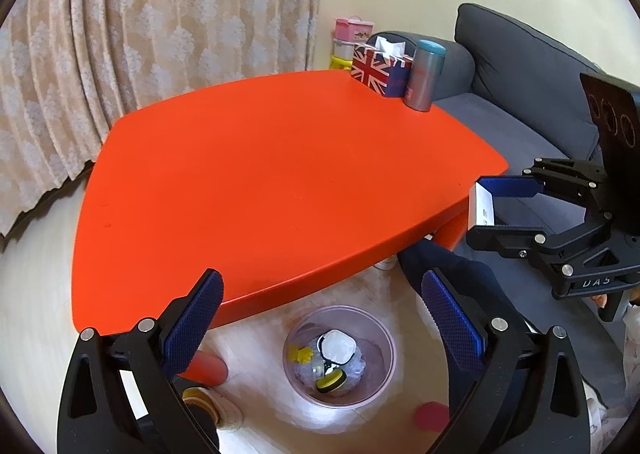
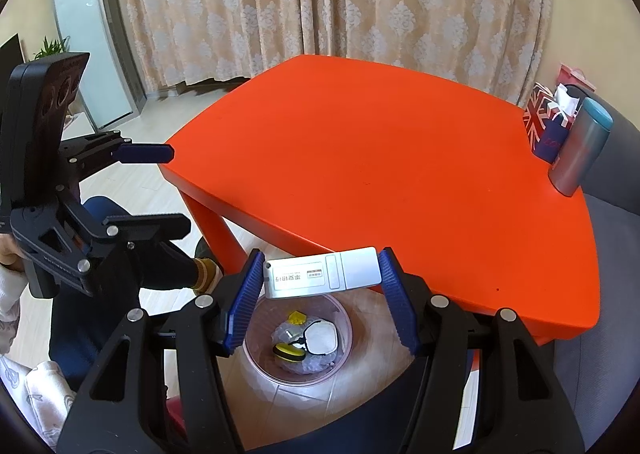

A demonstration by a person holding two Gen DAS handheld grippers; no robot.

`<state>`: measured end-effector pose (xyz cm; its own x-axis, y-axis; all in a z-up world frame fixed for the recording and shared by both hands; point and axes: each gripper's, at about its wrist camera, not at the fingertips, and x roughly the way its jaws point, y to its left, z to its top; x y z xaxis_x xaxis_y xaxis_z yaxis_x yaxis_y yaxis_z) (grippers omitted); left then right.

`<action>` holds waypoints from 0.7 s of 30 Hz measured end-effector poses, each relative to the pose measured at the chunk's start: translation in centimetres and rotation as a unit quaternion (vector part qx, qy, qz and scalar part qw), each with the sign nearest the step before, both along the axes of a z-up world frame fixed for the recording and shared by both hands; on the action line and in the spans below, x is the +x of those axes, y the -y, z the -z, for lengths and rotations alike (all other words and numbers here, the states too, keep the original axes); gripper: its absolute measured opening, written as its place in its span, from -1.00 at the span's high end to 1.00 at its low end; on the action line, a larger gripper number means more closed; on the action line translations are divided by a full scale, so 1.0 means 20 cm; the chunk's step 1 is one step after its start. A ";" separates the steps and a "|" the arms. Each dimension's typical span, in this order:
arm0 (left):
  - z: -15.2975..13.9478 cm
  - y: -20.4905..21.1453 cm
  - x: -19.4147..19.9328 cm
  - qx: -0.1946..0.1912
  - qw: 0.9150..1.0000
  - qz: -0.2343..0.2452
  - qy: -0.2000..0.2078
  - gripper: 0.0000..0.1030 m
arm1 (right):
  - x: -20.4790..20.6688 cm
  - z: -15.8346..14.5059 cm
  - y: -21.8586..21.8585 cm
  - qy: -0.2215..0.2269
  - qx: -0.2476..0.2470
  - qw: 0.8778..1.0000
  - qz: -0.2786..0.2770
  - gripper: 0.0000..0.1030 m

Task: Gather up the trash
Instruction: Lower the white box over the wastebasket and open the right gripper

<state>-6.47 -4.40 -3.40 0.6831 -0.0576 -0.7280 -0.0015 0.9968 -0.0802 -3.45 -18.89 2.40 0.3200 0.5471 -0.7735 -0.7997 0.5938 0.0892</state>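
The right gripper point(image 2: 322, 296) is clamped on a flat white box point(image 2: 322, 273), its blue ribbed pads pressing the box's two short ends so the box lies crosswise between the fingers, level and lengthways. The box is a slim, pale, rectangular carton with a darker printed label and a line of characters on the half nearer the left pad, and a small raised panel near its middle; the right half is plain white. Seen from the left wrist camera the same box shows end-on as a thin white slab held between those pads, out past the edge of the orange table point(image 1: 280, 173). Directly below the held box, on the pale floor, stands a clear round bin point(image 2: 256, 338); inside it lie a white rounded piece edged in black, a yellow-and-black disc, a small yellow scrap and crumpled clear plastic. The left gripper point(image 1: 322, 320) has its jaws spread wide with nothing between them, and the bin sits under and just ahead of its fingertips too. Far ahead of both tools, at the table's far corner, stand a flag-patterned tissue box point(image 1: 380, 71) and a grey tumbler point(image 1: 424, 75) with a teal lid.
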 end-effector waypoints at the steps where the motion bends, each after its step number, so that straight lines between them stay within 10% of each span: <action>1: -0.01 0.00 -0.01 -0.001 1.000 -0.002 0.002 -0.86 | 0.00 0.00 0.00 0.000 0.000 1.000 -0.001 -0.14; 21: -0.02 -0.11 -0.05 -0.012 0.999 -0.034 0.010 -0.86 | -0.03 0.06 -0.14 -0.016 -0.003 0.999 -0.039 -0.14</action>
<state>-7.45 -2.24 -2.98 0.7000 -0.0280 -0.7136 -0.0672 0.9922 -0.1049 -4.11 -16.08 1.23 0.2509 0.5655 -0.7857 -0.8404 0.5300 0.1131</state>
